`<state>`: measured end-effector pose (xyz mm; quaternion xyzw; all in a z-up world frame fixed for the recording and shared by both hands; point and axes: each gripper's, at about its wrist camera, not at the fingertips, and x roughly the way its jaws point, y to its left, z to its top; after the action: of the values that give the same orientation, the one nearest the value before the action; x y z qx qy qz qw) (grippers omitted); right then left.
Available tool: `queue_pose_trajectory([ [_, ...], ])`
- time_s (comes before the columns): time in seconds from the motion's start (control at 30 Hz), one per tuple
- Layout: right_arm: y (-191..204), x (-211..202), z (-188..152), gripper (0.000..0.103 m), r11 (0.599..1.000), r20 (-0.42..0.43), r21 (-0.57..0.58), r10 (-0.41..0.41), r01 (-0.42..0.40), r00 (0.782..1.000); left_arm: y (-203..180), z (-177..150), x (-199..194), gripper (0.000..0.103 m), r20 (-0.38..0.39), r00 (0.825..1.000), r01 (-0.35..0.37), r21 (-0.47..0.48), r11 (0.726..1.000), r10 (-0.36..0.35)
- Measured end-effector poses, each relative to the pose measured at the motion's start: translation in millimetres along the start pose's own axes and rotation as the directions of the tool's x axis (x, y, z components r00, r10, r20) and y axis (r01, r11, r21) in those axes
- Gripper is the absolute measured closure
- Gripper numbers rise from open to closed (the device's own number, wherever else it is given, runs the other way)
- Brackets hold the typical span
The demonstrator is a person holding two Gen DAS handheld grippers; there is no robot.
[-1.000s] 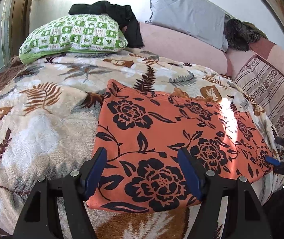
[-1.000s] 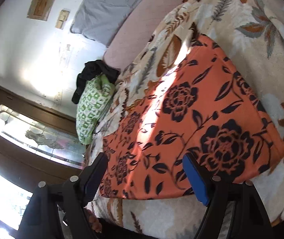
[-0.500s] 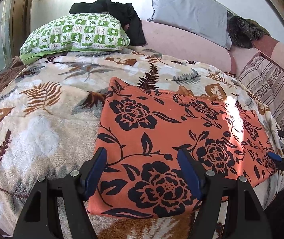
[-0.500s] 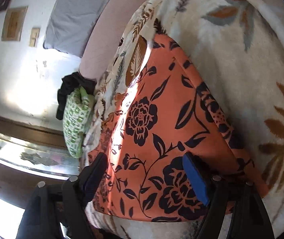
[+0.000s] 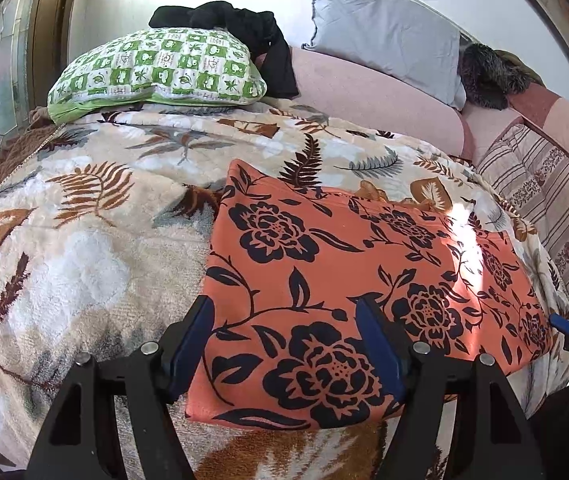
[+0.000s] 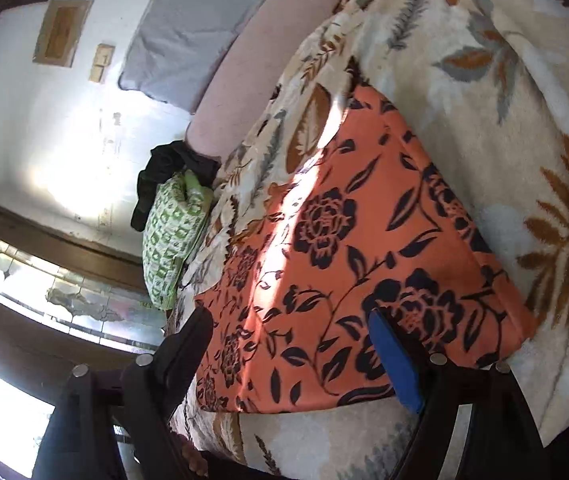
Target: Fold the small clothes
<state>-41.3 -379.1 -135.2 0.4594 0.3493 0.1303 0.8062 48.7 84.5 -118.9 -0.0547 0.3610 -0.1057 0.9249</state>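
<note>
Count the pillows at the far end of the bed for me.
2. A green checkered pillow lies on the blanket at the far left, and a grey pillow leans against the wall further right. Others may be hidden.

Bed covered by cream leaf-print blanket [image 5: 84, 248]. Orange floral cloth [image 5: 344, 280] lies flat on it near the front edge. Green checked pillow [image 5: 156, 70] rests at the far end, black garment [image 5: 240, 24] draped over it.

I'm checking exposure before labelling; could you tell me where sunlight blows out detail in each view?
Left wrist: a sunlit streak washes out the orange floral cloth near its right side. Right wrist: a bright band crosses that cloth, and the wall glares white.
</note>
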Motion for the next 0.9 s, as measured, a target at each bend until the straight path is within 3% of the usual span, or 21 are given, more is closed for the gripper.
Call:
queue_pose_trajectory([
  [0.13,-15,12,-8,0.02,0.999,-0.033,0.027,-0.035,0.036,0.999,-2,-2,-3,0.029,0.004,1.0,0.0,0.019,1.0,0.0],
  [0.2,-37,18,-12,0.02,0.991,-0.048,0.083,-0.099,0.102,0.994,-3,-4,-4,0.029,0.005,1.0,-0.004,0.025,1.0,0.004],
  [0.27,-39,14,-16,0.02,0.994,-0.023,0.093,-0.062,0.064,0.998,-2,-3,-4,0.029,0.008,1.0,-0.007,0.023,1.0,0.007],
  [0.4,-26,6,-14,0.02,0.998,-0.013,0.029,-0.051,0.051,0.999,-3,-2,0,0.029,0.0,1.0,-0.002,0.017,1.0,0.002],
  [0.7,-15,-9,-21,0.02,1.0,0.032,0.017,0.001,-0.001,0.999,-6,-3,2,0.029,-0.004,1.0,-0.011,0.036,0.999,0.012],
  [0.9,-1,-12,-43,0.02,0.998,-0.007,-0.01,0.063,-0.063,0.998,-15,-3,4,0.029,-0.013,0.999,-0.031,0.073,0.997,0.032],
])
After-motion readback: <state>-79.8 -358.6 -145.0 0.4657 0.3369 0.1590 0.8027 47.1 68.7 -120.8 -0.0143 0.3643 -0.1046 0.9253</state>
